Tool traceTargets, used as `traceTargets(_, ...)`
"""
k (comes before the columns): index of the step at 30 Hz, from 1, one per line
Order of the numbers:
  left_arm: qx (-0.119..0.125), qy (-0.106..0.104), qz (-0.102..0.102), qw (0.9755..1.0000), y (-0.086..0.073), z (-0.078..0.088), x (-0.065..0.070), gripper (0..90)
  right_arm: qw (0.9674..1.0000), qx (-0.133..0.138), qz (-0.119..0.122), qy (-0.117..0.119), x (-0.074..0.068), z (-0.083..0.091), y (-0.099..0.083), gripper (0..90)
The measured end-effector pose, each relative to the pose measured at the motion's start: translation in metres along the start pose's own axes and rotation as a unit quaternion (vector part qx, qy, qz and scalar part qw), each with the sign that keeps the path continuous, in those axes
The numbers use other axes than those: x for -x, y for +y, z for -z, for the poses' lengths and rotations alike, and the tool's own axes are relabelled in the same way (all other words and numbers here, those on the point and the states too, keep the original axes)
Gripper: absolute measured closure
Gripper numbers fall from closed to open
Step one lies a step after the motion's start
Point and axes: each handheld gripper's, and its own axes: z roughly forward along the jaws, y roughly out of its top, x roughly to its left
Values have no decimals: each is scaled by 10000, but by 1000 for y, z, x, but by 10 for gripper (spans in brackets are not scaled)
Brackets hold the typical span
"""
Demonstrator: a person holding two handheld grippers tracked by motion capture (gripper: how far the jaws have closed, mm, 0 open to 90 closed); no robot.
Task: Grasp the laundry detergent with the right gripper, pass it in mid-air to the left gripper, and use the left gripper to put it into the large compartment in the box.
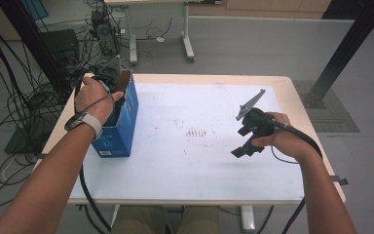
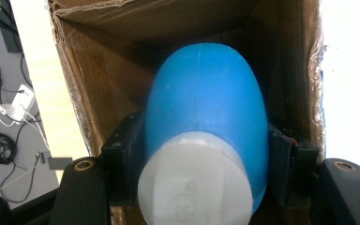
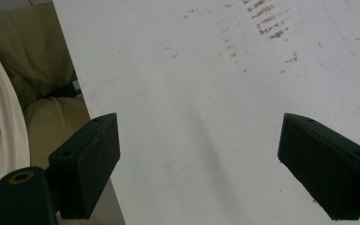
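Peering inside the box (image 2: 75, 93), left fingers (image 2: 122, 164) clamp a blue bottle (image 2: 206, 103); right fingers (image 3: 91, 159) gape, empty.

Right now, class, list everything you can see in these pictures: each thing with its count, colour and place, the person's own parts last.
Bottle: one, blue with a white cap, inside the box, clamped between the left gripper's jaws.
Box: one, blue outside, brown card inside, open-topped, at the table's left edge.
Table: one, white top with reddish-brown marks, pale wood rim.
Cables: many, black, on the grey floor at left.
Left gripper: one, black, reaching into the box.
Right gripper: one, black, jaws open above the bare tabletop.
Forearms: two, entering from below.
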Motion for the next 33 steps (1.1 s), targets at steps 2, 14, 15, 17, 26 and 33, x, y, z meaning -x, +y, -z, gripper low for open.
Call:
traceTargets(2, 13, -3, 5, 10000, 0, 0, 0, 381, 10000, 4, 8, -3, 0, 0, 0, 132)
traceTargets(14, -3, -1, 4, 10000, 0, 0, 0, 381, 10000, -24, 8, -5, -1, 1, 0, 132)
traceTargets(15, 5, 2, 2, 10000, 0, 0, 0, 381, 10000, -26, 6, -6, -1, 1, 1, 131)
traceTargets(17, -3, -4, 2, 10000, -1, 0, 0, 381, 10000, -29, 7, -8, -1, 1, 1, 132)
traceTargets(26, 8, -3, -4, 10000, -1, 0, 0, 381, 10000, -37, 14, -10, -1, 1, 1, 131)
traceTargets(33, 10, -3, -2, 10000, -1, 0, 0, 381, 10000, -26, 10, -20, -1, 2, 0, 131)
